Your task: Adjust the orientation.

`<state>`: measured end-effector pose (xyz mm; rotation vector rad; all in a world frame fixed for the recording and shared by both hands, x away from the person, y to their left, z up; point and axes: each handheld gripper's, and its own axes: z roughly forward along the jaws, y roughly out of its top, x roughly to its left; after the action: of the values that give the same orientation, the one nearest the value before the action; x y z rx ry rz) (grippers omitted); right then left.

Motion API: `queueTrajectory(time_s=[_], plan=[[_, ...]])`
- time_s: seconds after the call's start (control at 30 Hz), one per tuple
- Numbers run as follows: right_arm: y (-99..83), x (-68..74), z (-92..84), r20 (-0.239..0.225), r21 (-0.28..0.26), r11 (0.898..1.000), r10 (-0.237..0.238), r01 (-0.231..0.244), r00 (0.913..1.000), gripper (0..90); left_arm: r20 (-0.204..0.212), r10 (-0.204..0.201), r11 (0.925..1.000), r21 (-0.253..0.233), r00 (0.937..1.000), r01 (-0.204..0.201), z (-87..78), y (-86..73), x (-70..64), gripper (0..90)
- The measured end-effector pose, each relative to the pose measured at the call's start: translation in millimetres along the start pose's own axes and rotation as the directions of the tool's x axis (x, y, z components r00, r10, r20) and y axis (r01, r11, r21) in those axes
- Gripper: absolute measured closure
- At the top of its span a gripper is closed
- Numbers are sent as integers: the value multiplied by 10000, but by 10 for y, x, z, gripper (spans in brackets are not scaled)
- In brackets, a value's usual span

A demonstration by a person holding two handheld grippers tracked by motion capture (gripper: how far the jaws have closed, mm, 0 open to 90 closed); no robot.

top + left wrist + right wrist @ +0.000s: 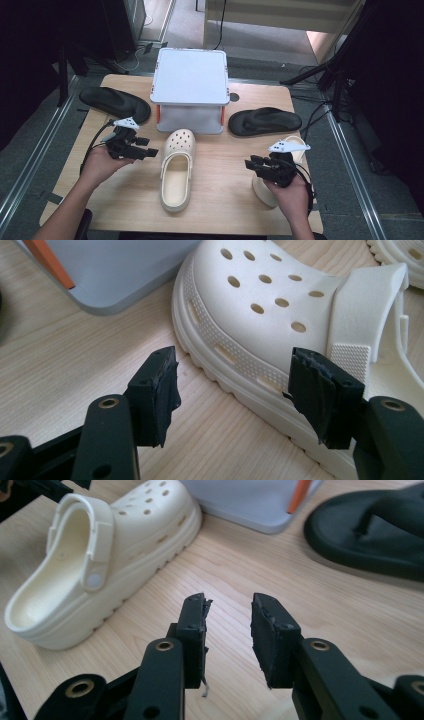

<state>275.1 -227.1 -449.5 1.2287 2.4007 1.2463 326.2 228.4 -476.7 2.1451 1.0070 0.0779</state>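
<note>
High view: the cream clog [176, 170] lies at table centre, toe at 12 o'clock toward the white box [190, 85], heel opening toward me. I judge it the piece in hand, since both my grippers point at it. A second cream clog [264, 192] sits at 4 o'clock, mostly hidden under my right hand.

My left gripper [145, 152] hovers just beside the clog's toe at 9 o'clock. In the left gripper view its jaws stand wide apart, nothing clamped; one pad [320, 395] is in line with the clog's ribbed sole edge [240, 365], but whether it touches I cannot tell. The other pad [160, 395] stands over bare wood. The wide gap suits the clog's broad side, so a pinch on the wall looks intended.

My right gripper [250, 164] is at 3 o'clock, well apart from the clog. In the right gripper view its jaws are partly open, about half their travel, holding nothing; wood shows between the pads [272, 635]. The narrower gap would suit a thin part such as the heel strap [97, 535].

Outward: one black sandal [265, 121] lies at 2 o'clock beside the box, another black sandal [115, 102] at 10 o'clock. The pairs are split, which suggests sorting or pairing work on the table [225, 200].
</note>
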Motion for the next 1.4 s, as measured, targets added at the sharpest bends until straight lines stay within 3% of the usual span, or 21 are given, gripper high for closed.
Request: queueTrajectory(time_s=[0.37,0.7,0.97,1.13,1.4], plan=[[-185,-209,-237,542,159,9987,485,-494,9974,845,81,98,9999,60,9999,-98,28,50,25,376],[-411,-383,-484,1536,342,9957,799,-861,9849,900,59,227,9997,74,9997,-227,45,61,9,377],[-554,-516,-602,1945,663,9937,757,-901,9780,900,-79,253,9996,-156,9996,-254,16,64,9,385],[-651,-593,-697,1834,714,9912,971,-1117,9782,900,-118,231,9997,-66,9997,-231,29,62,13,384],[-714,-666,-665,1568,1240,9831,1146,-1347,9810,900,-143,217,9997,-86,9997,-218,17,56,15,384]])
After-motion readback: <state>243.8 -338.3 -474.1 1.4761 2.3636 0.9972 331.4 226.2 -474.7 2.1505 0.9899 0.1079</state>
